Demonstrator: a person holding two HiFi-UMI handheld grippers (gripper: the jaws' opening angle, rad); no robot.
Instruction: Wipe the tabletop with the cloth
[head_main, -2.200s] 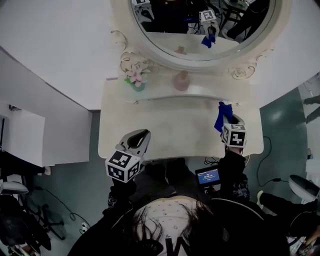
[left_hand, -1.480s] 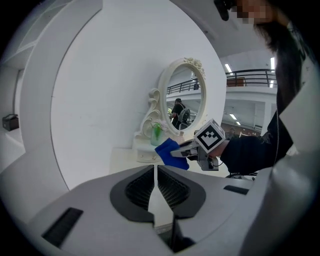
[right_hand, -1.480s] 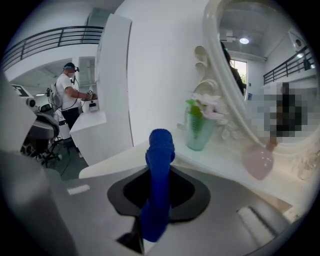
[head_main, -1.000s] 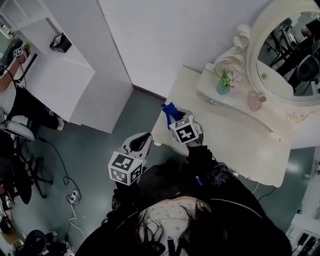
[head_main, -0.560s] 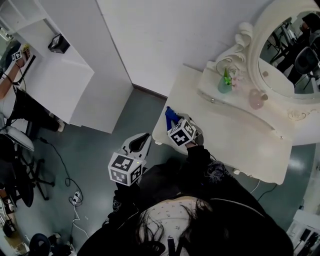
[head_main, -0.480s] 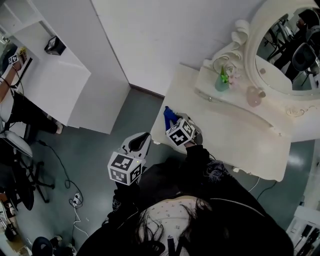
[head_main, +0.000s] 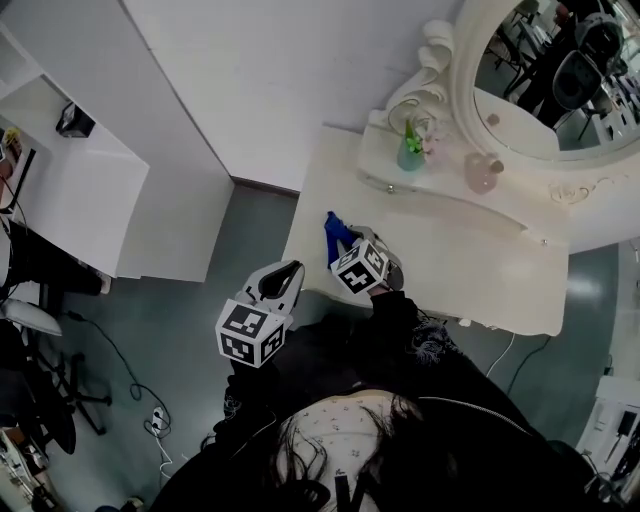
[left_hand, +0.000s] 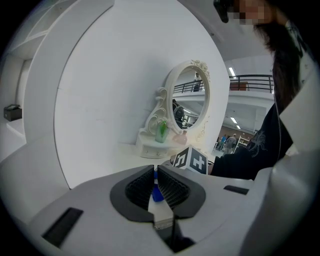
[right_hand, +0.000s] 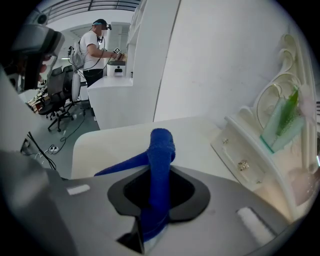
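left gripper (head_main: 275, 285), jaws nearly together and empty, hangs off the table (head_main: 460, 265) at 7 o'clock; right gripper (head_main: 347, 243) pinches the cloth (head_main: 334, 230) at its 9 o'clock end, mid-wipe i think, next needing a pressed sweep toward 3 o'clock.

Tabletop (head_main: 470, 265): front surface bare from centre to right end, open to passage. Left end is taken up by the right gripper (head_main: 344, 242) clamped on the cloth (head_main: 333, 228). Rear edge is bounded by a raised shelf (head_main: 440, 195), on which a green vase (head_main: 410, 155) and pink bottle (head_main: 482, 172) are stood; mirror (head_main: 545, 70) and wall (head_main: 260, 80) behind. Floor (head_main: 190, 300) lies open to the left.
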